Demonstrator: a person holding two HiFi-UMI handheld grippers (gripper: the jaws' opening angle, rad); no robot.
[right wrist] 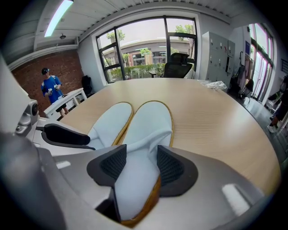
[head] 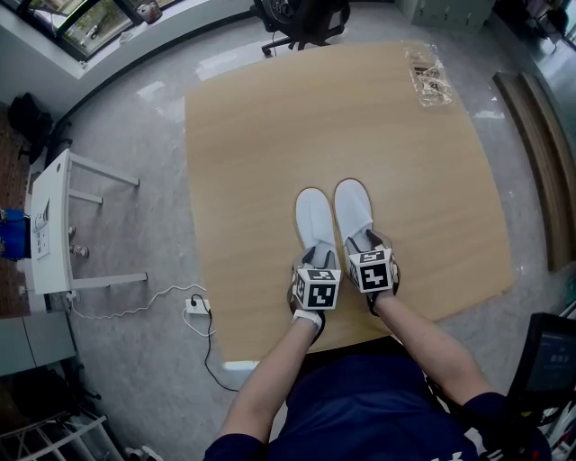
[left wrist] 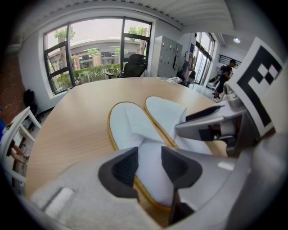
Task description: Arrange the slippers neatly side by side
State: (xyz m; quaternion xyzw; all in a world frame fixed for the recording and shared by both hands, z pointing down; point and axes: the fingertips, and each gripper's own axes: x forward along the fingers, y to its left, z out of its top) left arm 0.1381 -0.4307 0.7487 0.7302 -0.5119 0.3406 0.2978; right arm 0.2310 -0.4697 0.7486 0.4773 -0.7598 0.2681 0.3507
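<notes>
Two white slippers with tan soles lie side by side on the wooden table (head: 270, 135), the left slipper (head: 315, 214) and the right slipper (head: 353, 205) parallel and almost touching. My left gripper (head: 317, 257) stands over the near end of the left slipper (left wrist: 130, 126). Its jaws straddle the raised upper, and the pads (left wrist: 123, 167) sit beside the fabric without squeezing it. My right gripper (head: 367, 241) is at the near end of the right slipper (right wrist: 150, 119), shut on its upper, which bunches up between the pads (right wrist: 167, 166).
A crumpled clear plastic bag (head: 427, 72) lies at the table's far right corner. An office chair (head: 301, 22) stands beyond the far edge. On the floor to the left are a white side table (head: 54, 225) and a power strip (head: 195, 306).
</notes>
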